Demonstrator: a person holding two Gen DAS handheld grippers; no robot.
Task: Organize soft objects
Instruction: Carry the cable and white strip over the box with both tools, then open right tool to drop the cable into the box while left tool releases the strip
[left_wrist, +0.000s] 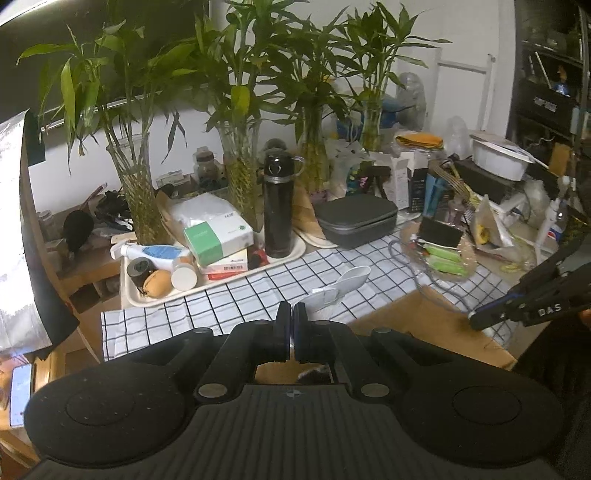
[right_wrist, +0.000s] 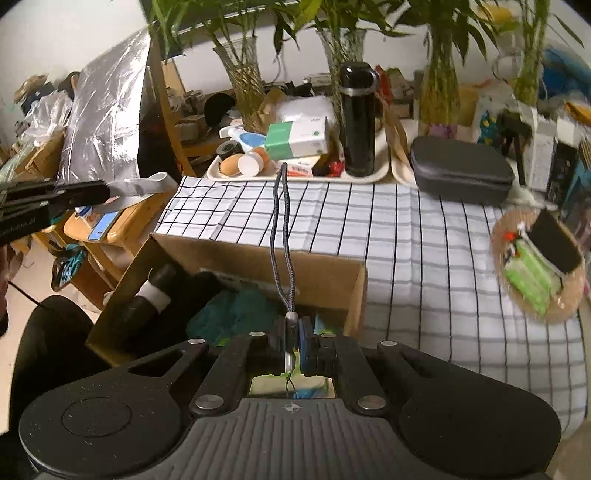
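Note:
My left gripper (left_wrist: 291, 325) is shut on a flat light-grey strap (left_wrist: 334, 291) that sticks out past its fingertips over the checked cloth (left_wrist: 229, 306). The right wrist view shows the same left gripper (right_wrist: 86, 195) at the left edge, with the grey strap (right_wrist: 144, 186) trailing from it. My right gripper (right_wrist: 293, 334) is shut on the white end piece of a grey braided cord loop (right_wrist: 280, 236), above an open cardboard box (right_wrist: 325, 275). Inside the box lie a teal cloth (right_wrist: 236, 314) and a black roll with a white band (right_wrist: 151, 295). From the left wrist camera, the right gripper (left_wrist: 480, 317) is at the right edge.
At the back stand a tray (left_wrist: 221, 284) of small items, a black flask (left_wrist: 277, 206), a grey zip case (left_wrist: 356, 219) and glass vases of bamboo (left_wrist: 240, 184). A shallow dish of green packets (left_wrist: 443, 258) sits right. A phone (right_wrist: 103, 227) lies on a wooden stool at the left.

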